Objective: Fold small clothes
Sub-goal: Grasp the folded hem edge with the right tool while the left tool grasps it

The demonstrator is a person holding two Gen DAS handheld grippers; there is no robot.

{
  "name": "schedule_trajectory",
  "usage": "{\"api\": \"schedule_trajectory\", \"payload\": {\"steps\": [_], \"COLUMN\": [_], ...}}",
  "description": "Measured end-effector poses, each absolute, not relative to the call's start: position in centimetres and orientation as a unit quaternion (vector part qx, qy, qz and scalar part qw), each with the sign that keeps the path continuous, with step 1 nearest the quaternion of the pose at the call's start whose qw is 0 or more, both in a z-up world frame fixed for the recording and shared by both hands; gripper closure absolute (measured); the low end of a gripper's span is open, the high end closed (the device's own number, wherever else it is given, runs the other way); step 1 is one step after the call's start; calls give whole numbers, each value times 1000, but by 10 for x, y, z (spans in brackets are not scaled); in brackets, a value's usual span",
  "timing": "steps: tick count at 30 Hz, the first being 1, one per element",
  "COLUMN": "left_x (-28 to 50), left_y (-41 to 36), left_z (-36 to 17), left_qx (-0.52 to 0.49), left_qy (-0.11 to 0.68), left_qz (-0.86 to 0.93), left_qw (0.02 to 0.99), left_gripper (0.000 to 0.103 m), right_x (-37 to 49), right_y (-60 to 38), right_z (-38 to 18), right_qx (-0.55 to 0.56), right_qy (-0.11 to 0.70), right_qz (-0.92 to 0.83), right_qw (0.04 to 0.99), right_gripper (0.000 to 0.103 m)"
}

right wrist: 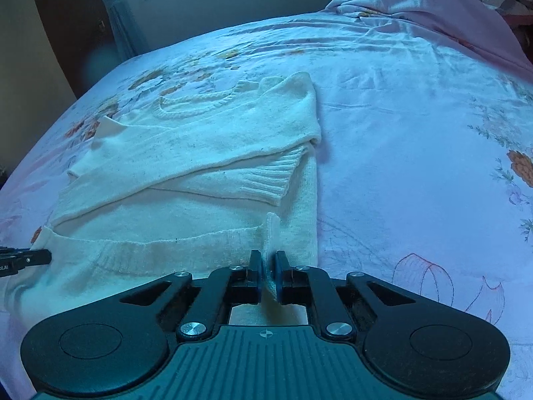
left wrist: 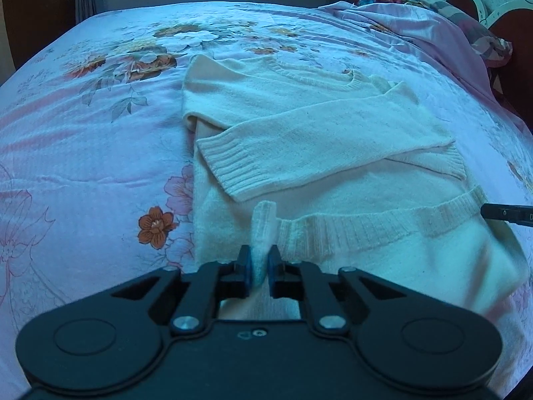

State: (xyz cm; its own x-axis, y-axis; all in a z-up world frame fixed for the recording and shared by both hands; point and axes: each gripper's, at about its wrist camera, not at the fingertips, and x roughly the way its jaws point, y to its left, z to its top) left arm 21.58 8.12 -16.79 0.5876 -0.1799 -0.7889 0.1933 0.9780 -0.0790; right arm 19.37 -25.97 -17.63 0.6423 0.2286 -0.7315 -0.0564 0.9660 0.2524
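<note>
A cream knitted sweater (left wrist: 299, 126) lies flat on a floral bedsheet (left wrist: 83, 140), both sleeves already folded across its chest. Its ribbed hem (left wrist: 383, 223) is the edge nearest the grippers. The left gripper (left wrist: 259, 263) is clamped on a pinch of the hem at the sweater's left corner; the right gripper (right wrist: 266, 268) is clamped on a pinch at the right corner.

To fold well, I judge both corners should rise together, travel level toward the neckline (right wrist: 196, 105), and land square so the sleeves stay tucked.

How much fabric sits inside each pinch is hidden by the blue pads (left wrist: 247, 266), so whether both knit layers are caught cannot be told. The sweater's nearest stretch is covered by the gripper bodies. A crumpled pink cloth (right wrist: 433, 3) beyond the sweater is cut off by the frame.
</note>
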Motion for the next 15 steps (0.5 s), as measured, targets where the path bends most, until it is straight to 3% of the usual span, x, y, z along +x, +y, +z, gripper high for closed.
{"api": "schedule_trajectory", "payload": {"steps": [4,8,9,15], "left_x": [219,213,211,210], "left_y": [78,76,77,77], "left_z": [-169,-165,-163,-159], "left_qx": [11,12,11,-1], "left_qy": [443,428,423,417], "left_qz": [-97,-90,-87,-83], "left_qw": [891,899,902,905], "left_gripper": [88,96,98,98], "right_x": [201,200,199,194], "right_y": [-262,-260,-259,-263], "right_z": [-181,-178,-177,-169], "right_qx": [108,93,85,99], "right_qy": [423,424,423,406], "right_qz": [85,94,94,91], "right_qw": [895,896,897,904], "right_gripper": [92,93,100,101]}}
